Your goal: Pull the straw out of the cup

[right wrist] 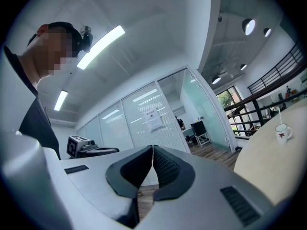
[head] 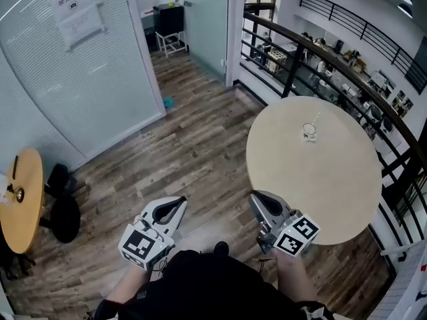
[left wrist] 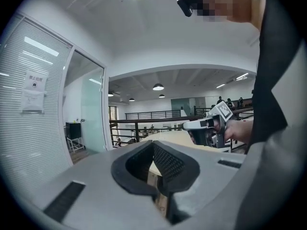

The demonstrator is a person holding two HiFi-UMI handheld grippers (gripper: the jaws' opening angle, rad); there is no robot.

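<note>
Grey plastic grippers sit at the bottom of the head view, close to the person's body. The left gripper is lower centre-left and the right gripper lower centre, at the near edge of a round pale table. Both have their jaws clenched together, with nothing between them. Toward the table's far side, in the upper right of the frame, a small white cup stands with a thin straw leaning out, well apart from both grippers. This looks like the approach step. Next, one gripper must reach across, open, and close on the straw, perhaps while the other steadies the cup.
</note>
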